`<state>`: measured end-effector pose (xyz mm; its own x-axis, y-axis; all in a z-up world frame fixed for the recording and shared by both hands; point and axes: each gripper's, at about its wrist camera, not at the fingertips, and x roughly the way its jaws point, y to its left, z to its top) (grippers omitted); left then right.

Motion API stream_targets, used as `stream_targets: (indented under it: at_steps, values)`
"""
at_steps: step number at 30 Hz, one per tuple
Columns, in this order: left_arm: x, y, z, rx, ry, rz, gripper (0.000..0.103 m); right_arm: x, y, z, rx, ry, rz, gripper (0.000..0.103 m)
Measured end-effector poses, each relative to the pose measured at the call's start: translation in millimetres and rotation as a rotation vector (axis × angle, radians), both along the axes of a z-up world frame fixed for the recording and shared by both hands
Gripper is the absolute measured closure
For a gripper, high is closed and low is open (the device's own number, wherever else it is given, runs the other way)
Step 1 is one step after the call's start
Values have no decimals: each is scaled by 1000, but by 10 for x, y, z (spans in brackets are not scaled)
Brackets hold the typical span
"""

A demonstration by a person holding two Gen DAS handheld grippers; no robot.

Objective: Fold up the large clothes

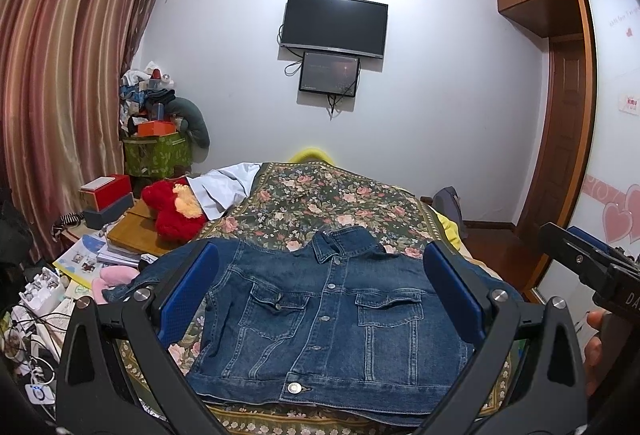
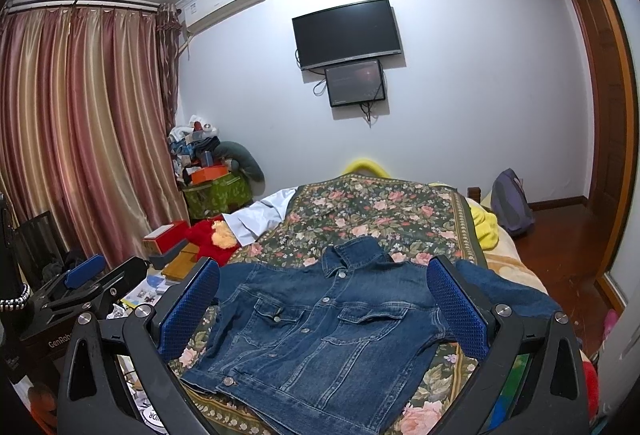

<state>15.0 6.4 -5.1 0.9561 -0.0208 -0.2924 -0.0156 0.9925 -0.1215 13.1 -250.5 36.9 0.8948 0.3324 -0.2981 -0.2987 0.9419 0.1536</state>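
Observation:
A blue denim jacket [image 1: 328, 331] lies front up and buttoned on the floral bedspread [image 1: 320, 203], collar pointing away from me. It also shows in the right wrist view [image 2: 316, 339], with one sleeve spread to the right. My left gripper [image 1: 320, 299] is open and empty, held above the jacket's near half, its blue pads [image 1: 188, 295] wide apart. My right gripper [image 2: 324, 307] is open and empty, also above the jacket. The right gripper also shows at the right edge of the left wrist view [image 1: 580, 259]. The left gripper shows at the left of the right wrist view [image 2: 84, 275].
A red plush toy [image 1: 172, 211] and a white garment [image 1: 224, 191] lie at the bed's far left. A cluttered side table [image 1: 100, 235] with boxes and books stands left of the bed. A backpack [image 2: 510, 203] sits on the wooden floor to the right. A TV [image 1: 334, 25] hangs on the far wall.

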Motion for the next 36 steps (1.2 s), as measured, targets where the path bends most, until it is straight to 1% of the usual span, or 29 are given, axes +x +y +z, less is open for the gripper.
stream_targets:
  at_steps: [13,26,36]
  values:
    - [-12,-16,35,3,-6,-6,0,-3,-3,-1,1,6,2,0]
    - [-23,-129,55,37,-22,-11,0,-11,18,-15,4,8,-1,0]
    - [32,-99,20,44,-13,1,0,55,70,-65,11,34,-6,0]
